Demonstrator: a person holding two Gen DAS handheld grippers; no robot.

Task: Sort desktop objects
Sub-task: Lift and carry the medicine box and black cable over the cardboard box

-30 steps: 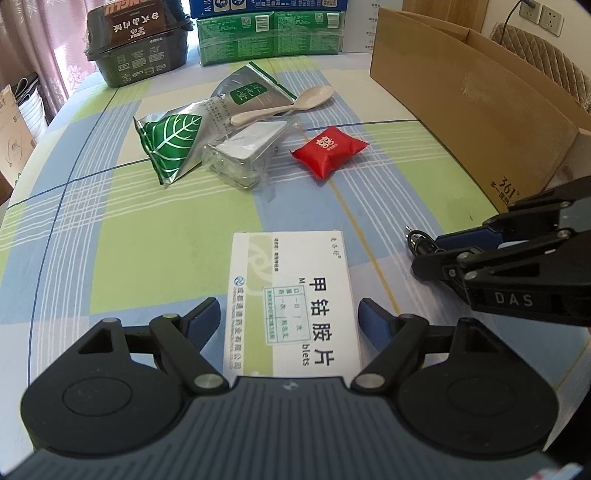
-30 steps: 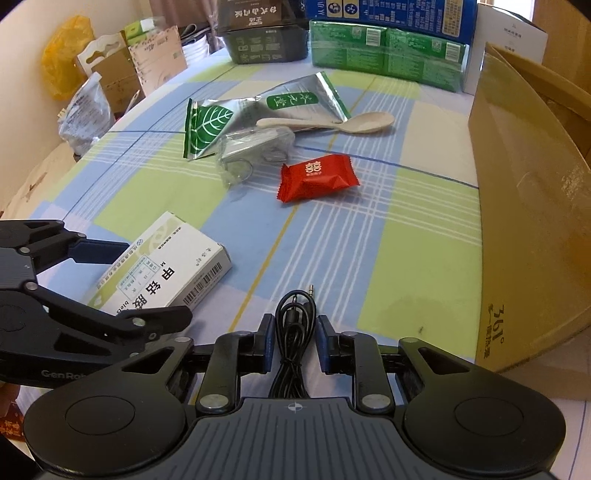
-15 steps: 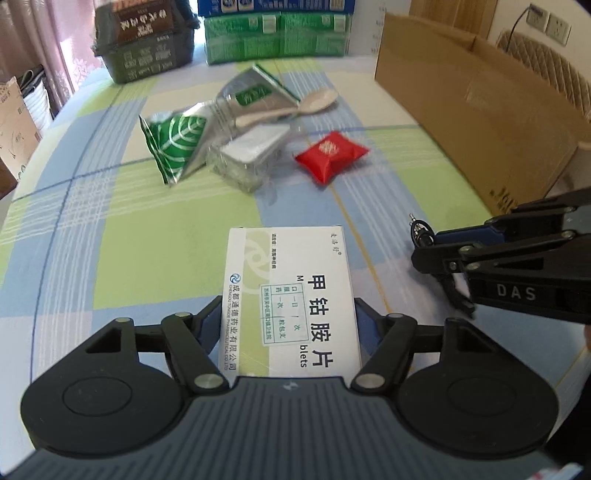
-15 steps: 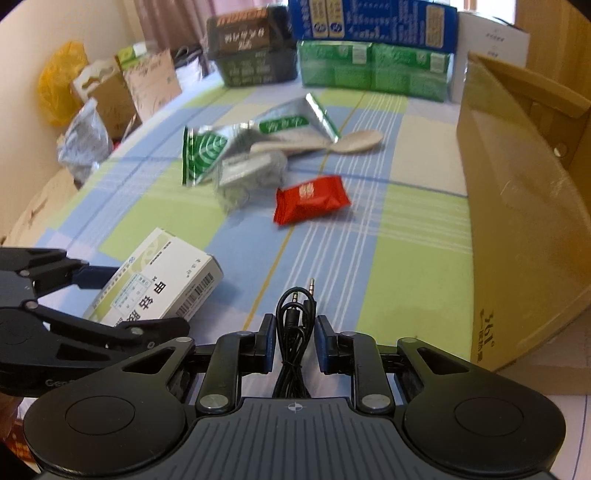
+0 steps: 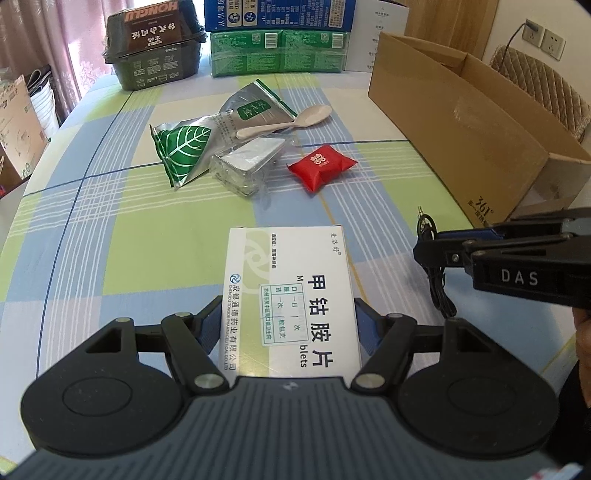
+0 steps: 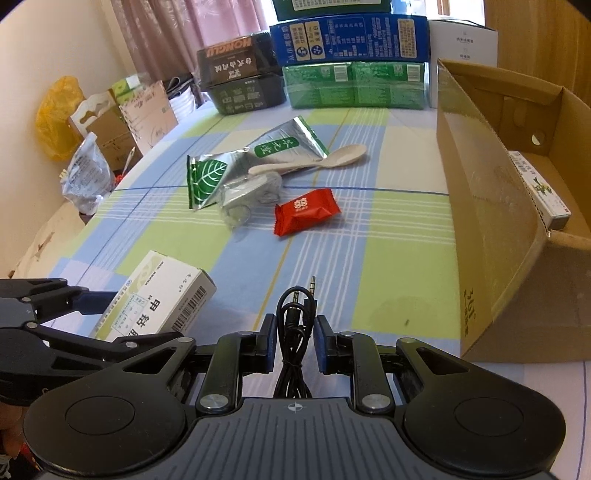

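Change: the left gripper (image 5: 291, 332) has just been closing its jaws; a second ago the blue pads stood clear of the medicine box (image 5: 291, 295), and now they press on its two long sides. Both grippers sit a little higher over the table than before, and the box's far end looks lifted off the cloth.
Table (image 6: 388, 229): covered in a blue, green and white check cloth, it fills the scene.
Carton (image 6: 487, 206): open brown cardboard, at the right edge of the table; a small printed box lies inside it against the near wall.
Back row: a dark lidded tub (image 5: 155, 48) at far left, green packs (image 5: 279, 51) and a blue box (image 5: 280, 13) stacked beside it.
Medicine box: white with green print, near centre, pinched between the left gripper's fingers.
Right gripper (image 6: 295, 341): near right, fingers drawn in close and pinching the cable (image 6: 295, 321).
Cable: black, coiled, its two plugs pointing away from the gripper; in the left view it hangs under the jaws.
Foil pouches (image 5: 218, 140): two, silver and green, at centre far, overlapping.
Clear pack (image 5: 247, 166): just near of the pouches, touching them.
Spoon (image 5: 288, 120): pale, lying across the far pouch.
Red sachet (image 5: 321, 166): just right of the clear pack, apart from it.
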